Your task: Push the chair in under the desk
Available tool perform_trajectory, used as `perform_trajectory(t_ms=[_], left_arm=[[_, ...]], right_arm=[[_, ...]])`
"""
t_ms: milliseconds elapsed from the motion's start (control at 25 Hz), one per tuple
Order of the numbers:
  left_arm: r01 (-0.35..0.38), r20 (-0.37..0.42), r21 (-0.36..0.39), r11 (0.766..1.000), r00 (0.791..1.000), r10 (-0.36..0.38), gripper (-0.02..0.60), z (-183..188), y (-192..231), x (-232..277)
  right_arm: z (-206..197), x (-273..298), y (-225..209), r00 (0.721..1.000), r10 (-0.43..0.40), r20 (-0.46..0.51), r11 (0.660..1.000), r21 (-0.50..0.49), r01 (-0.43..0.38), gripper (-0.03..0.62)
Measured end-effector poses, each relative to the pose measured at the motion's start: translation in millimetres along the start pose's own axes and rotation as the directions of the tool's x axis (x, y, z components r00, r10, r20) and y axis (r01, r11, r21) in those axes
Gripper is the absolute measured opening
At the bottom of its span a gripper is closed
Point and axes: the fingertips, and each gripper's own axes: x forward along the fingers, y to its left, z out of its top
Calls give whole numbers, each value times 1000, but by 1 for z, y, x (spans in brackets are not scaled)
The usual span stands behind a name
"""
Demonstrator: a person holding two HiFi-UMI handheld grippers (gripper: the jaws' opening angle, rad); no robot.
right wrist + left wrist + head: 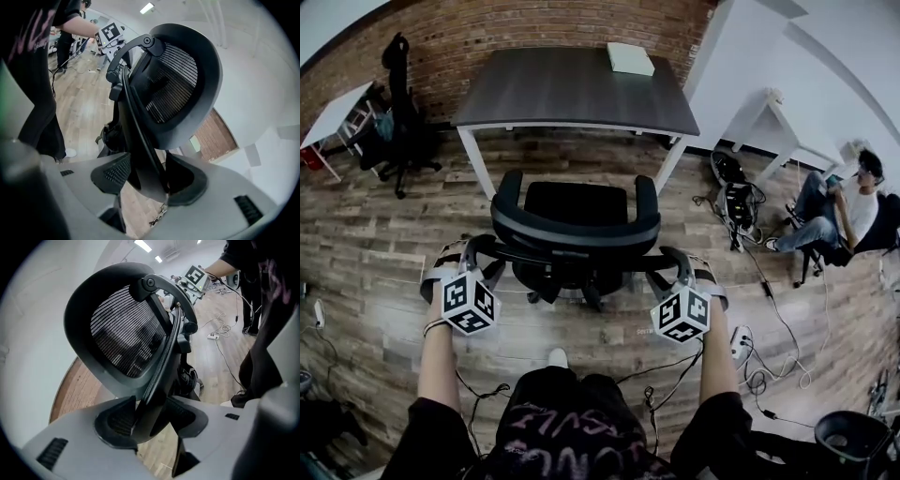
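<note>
A black office chair [575, 223] with a mesh back stands on the wood floor, facing the dark desk [577, 90] with white legs; its seat is just short of the desk's front edge. My left gripper [484, 255] is shut on the left end of the chair's backrest rim [154, 394]. My right gripper [667, 266] is shut on the right end of the same backrest rim [145, 173]. In both gripper views the black frame edge sits pinched between the ribbed pads.
A white box [630, 58] lies on the desk's far right. Another black chair [401, 112] stands at the left by a white table [336, 114]. A seated person [839, 214] is at the right. Cables and a power strip [741, 343] lie on the floor.
</note>
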Motion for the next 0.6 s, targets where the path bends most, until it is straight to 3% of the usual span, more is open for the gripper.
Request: perform_trajectory(t_ms=[600], left_arm=[[-2, 28, 4, 1000, 1000, 2, 219, 12, 70, 73]], right_arm=[[-1, 70, -65, 1000, -5, -21, 1000, 10, 6, 241]])
